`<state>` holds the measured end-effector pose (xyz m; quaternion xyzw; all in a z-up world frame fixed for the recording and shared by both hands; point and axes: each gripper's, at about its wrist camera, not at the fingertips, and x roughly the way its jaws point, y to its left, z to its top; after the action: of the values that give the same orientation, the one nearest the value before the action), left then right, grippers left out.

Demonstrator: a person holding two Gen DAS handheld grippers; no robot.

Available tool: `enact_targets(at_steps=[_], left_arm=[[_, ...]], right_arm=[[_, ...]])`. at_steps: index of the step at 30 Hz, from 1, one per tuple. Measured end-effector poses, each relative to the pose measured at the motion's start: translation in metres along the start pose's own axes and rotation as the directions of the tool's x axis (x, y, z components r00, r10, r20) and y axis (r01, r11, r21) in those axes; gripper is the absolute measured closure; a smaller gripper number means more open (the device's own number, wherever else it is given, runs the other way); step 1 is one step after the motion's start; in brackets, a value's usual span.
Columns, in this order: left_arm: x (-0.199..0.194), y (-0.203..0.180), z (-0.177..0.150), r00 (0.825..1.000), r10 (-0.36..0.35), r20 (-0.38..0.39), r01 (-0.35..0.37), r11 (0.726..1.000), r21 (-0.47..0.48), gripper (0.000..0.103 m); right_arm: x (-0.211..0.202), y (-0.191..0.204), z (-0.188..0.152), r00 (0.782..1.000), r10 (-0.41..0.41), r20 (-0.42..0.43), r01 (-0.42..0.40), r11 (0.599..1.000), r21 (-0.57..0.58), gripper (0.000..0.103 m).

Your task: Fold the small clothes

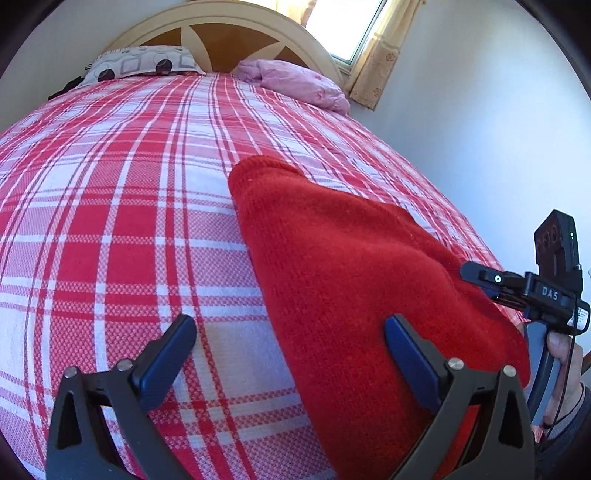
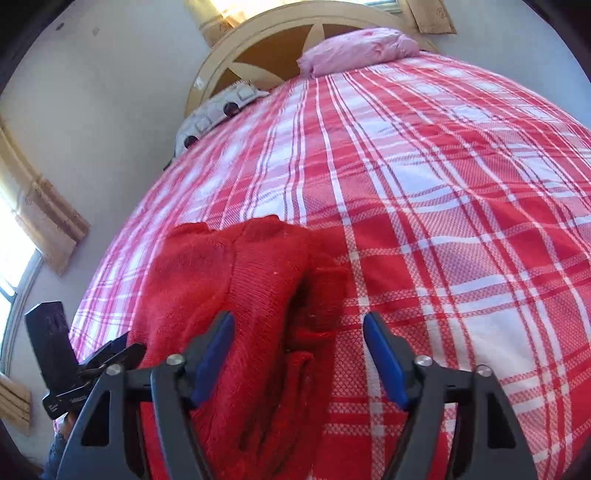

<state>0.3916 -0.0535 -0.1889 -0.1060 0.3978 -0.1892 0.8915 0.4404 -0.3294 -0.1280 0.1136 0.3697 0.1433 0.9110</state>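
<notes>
A red-and-white plaid bedspread (image 1: pixel 122 229) covers the bed, and most of it lies bare: the wide stretch from the red knit garment (image 1: pixel 351 280) up toward the curved headboard (image 1: pixel 229 33) holds nothing but a patterned pillow (image 1: pixel 144 62) and a pink pillow (image 1: pixel 295 81) at the far end. The wall (image 1: pixel 480 122) runs close along the bedspread's far side edge, and a curtained window (image 1: pixel 354 26) sits beside the headboard.

The garment lies on the near part of the bedspread, folded lengthwise into a long strip pointing toward the headboard, its narrow end farthest away. In the right wrist view a doubled layer and a dark crease show along its middle.

The left gripper (image 1: pixel 291 354) hovers with its jaws wide apart, one finger over bare plaid, the other over the garment's edge; nothing is clamped. The right gripper (image 2: pixel 299 354) also stands open, its jaws apart above the garment's near fold, pads clear of the cloth. Both point slanting down toward the bedspread. A hand (image 1: pixel 565 362) grips the right gripper's handle at the garment's outer side.
</notes>
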Motion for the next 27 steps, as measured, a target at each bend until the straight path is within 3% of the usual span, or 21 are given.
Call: enact_targets(at_steps=[4,9,10,11,12,17,19,20,22,27], left_arm=[[0.004,-0.002,0.001,1.0,0.011,-0.011,-0.011,1.0,0.005,0.0],[0.006,-0.007,0.0,0.999,0.024,-0.024,-0.023,1.0,0.018,0.0],[0.007,-0.007,0.001,0.999,0.021,-0.024,-0.021,1.0,0.018,0.0],[0.006,-0.007,0.001,1.0,0.009,-0.025,-0.009,1.0,0.019,0.0],[0.006,-0.008,0.002,1.0,-0.002,-0.027,0.002,1.0,0.02,0.0],[0.009,-0.015,0.001,0.997,-0.065,-0.043,0.065,0.998,-0.006,0.007],[0.007,-0.019,0.001,0.994,-0.102,-0.033,0.102,0.995,-0.009,0.027],[0.006,-0.02,0.001,0.995,-0.099,-0.029,0.099,0.995,-0.011,0.028],[0.003,-0.023,0.001,0.996,-0.092,-0.015,0.092,0.996,-0.011,0.045],[-0.014,-0.03,0.001,0.998,-0.055,0.029,0.055,0.998,0.004,0.063]], right_arm=[[0.009,-0.007,-0.003,0.999,0.0,-0.046,0.001,1.0,0.008,0.03],[0.015,-0.017,-0.007,0.996,0.077,-0.048,-0.074,0.995,0.062,0.031],[0.015,-0.016,-0.007,0.995,0.09,-0.048,-0.087,0.994,0.065,0.038],[0.017,-0.015,-0.007,0.991,0.119,-0.056,-0.115,0.991,0.068,0.056],[0.021,-0.015,-0.007,0.984,0.164,-0.076,-0.158,0.984,0.078,0.06],[0.024,-0.013,-0.007,0.981,0.18,-0.072,-0.174,0.981,0.083,0.068],[0.023,-0.015,-0.008,0.98,0.19,-0.055,-0.185,0.979,0.09,0.075],[0.021,-0.014,-0.008,0.981,0.188,-0.044,-0.184,0.979,0.082,0.078],[0.016,-0.01,-0.008,0.984,0.176,-0.027,-0.174,0.983,0.063,0.08],[0.001,0.0,-0.005,0.984,0.179,0.018,-0.18,0.983,0.042,0.082]])
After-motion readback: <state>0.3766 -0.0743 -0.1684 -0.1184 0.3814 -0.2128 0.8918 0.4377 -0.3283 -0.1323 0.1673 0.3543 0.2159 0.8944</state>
